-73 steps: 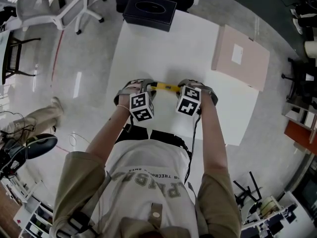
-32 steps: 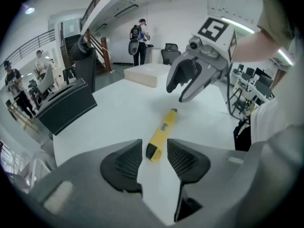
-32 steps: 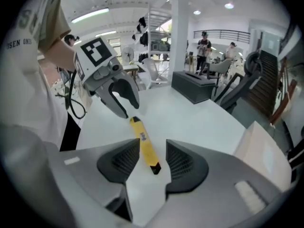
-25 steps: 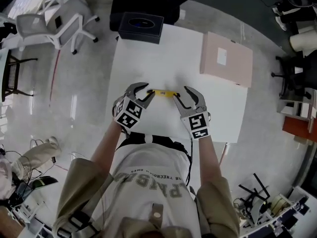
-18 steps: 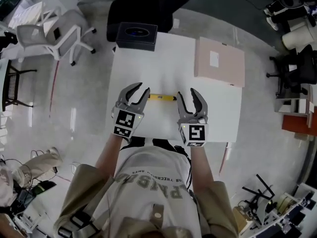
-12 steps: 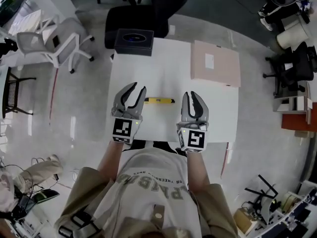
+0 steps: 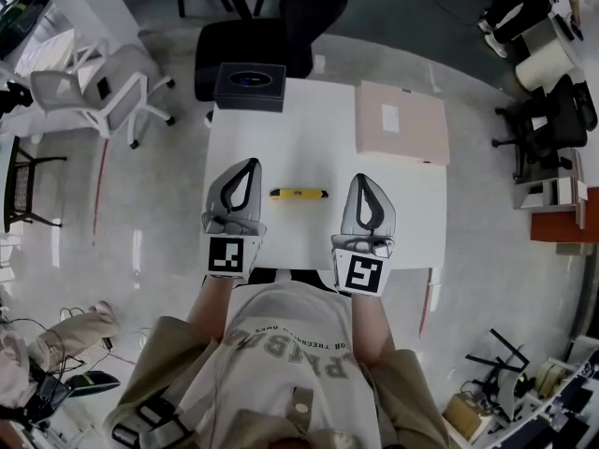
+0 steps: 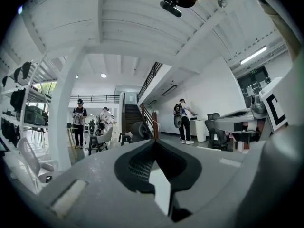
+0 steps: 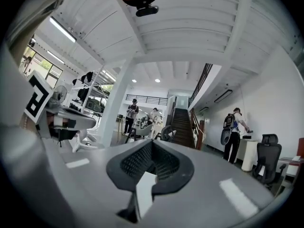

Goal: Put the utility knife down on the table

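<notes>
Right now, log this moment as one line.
utility knife: lying on table, untouched | left gripper: just closed, empty | right gripper: just closed, empty | task: done

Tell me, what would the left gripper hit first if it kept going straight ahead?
Nothing close, it seems: the left gripper, jaws just closed on nothing, points level across the open room toward a distant dark staircase; depth is unclear.

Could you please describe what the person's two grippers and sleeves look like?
Both the left gripper and right gripper are grey, with curved jaws and dark ribbed pads. Each carries a white cube with black square markers. The sleeves are short and khaki.
</notes>
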Available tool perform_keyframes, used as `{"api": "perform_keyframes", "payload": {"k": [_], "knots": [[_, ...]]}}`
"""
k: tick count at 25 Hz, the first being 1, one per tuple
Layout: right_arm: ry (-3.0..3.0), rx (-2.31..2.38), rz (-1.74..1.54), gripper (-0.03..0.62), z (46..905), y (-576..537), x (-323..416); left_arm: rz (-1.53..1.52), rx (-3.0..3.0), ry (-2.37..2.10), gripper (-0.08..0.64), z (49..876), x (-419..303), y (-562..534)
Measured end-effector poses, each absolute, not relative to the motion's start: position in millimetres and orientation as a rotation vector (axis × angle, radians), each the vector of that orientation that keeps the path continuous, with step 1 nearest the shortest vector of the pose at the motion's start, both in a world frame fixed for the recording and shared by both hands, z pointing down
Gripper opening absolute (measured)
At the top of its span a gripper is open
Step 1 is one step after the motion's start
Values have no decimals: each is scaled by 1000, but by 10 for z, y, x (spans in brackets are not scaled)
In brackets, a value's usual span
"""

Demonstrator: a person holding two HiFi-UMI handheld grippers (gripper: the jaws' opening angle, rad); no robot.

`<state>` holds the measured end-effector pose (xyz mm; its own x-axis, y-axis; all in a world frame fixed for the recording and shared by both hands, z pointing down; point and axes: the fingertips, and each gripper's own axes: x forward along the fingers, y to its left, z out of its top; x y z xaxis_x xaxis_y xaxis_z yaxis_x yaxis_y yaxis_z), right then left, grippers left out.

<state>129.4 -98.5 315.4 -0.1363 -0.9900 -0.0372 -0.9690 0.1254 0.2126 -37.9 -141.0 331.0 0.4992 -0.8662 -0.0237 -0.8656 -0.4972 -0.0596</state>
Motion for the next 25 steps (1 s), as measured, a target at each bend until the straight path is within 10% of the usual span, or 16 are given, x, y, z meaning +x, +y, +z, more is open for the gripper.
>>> {"api": "perform_keyframes", "payload": {"k": [25], "knots": [[-2226,2005,-367,0,3122,-950,1198,72,-2545,1530,12,3129,-603,-1376]]}}
